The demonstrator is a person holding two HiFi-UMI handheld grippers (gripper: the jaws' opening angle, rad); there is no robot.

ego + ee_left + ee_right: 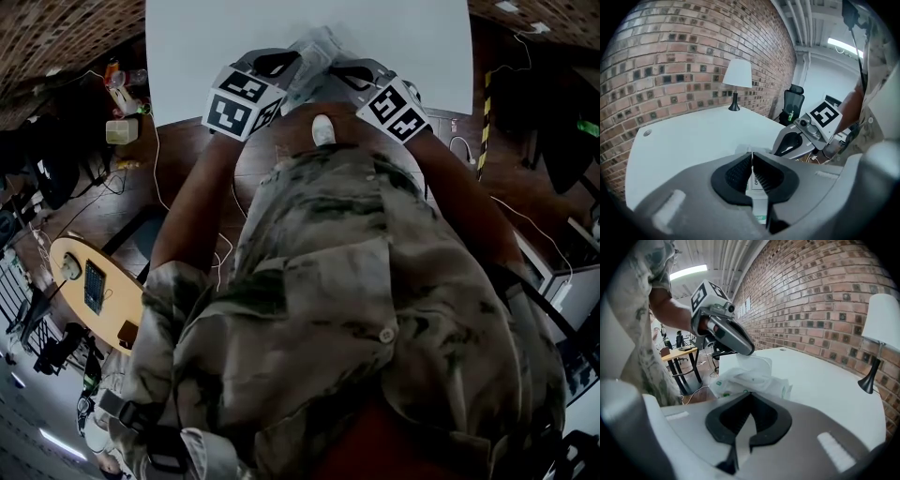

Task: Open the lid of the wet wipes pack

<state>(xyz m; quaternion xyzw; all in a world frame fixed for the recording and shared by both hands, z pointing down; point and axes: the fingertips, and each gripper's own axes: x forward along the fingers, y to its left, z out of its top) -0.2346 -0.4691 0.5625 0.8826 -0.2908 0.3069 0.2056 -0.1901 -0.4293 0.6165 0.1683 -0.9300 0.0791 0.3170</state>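
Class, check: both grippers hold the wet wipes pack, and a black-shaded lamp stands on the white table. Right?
No: the lamp has a white shade, as the left gripper view shows. The left gripper and right gripper do hold the wet wipes pack.

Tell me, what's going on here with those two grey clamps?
A person holds a gripper in each hand, by the edge of a white table. Both the left gripper and the right gripper are shut on a crumpled wet wipes pack held between them. Whether it is open yet is hard to tell.
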